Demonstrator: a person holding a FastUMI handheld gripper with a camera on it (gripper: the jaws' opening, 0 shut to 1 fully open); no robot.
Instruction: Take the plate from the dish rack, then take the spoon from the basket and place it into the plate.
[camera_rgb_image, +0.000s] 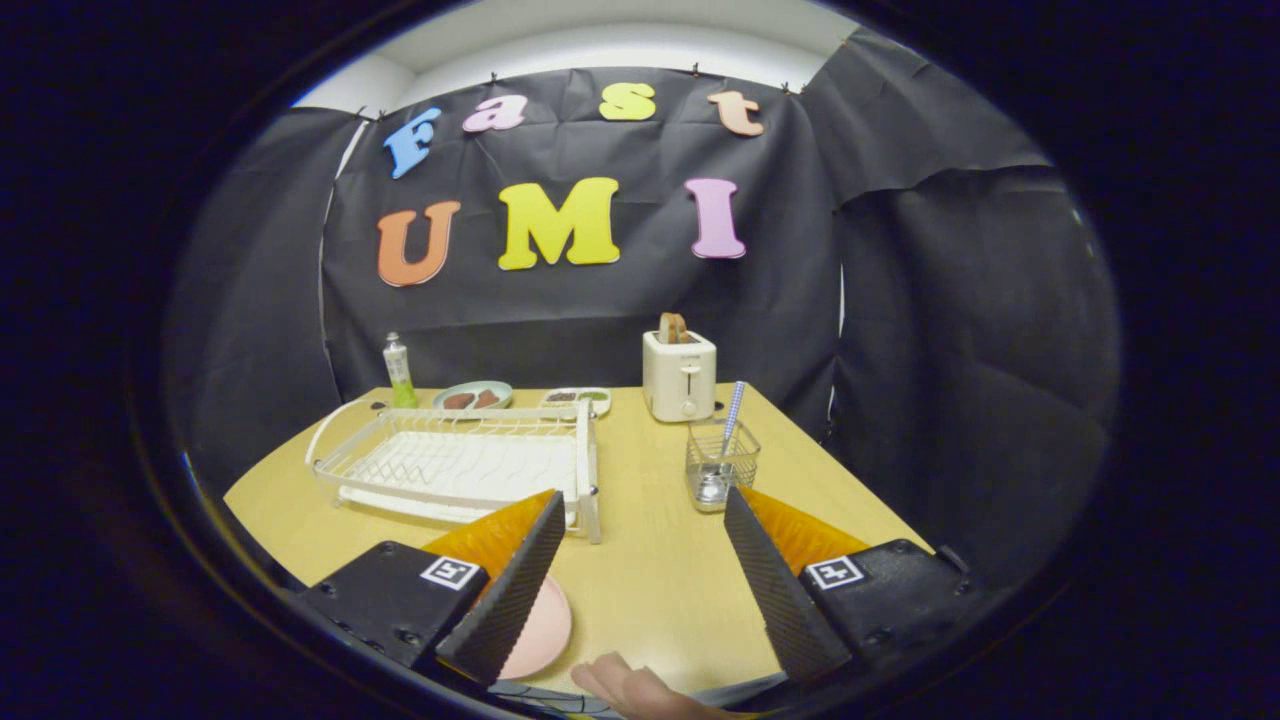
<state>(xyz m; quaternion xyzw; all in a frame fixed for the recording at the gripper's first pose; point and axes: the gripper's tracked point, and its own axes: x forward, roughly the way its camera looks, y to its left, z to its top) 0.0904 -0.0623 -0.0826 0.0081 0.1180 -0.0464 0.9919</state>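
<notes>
Jaws apart, empty. Round pink plate (540, 630) down; thin blue-checked spoon (731, 418) in wire mesh basket (722, 462) may tip it when pulled.

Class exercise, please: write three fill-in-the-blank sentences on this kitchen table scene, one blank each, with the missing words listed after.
1. The pink plate lies flat on the ____.
2. The spoon stands in the wire ____, just ahead of the claw.
3. The claw's fingers are ____, holding nothing.
4. Bread sticks out of the ____ beyond the dish rack.

Missing words: table; basket; open; toaster
</notes>
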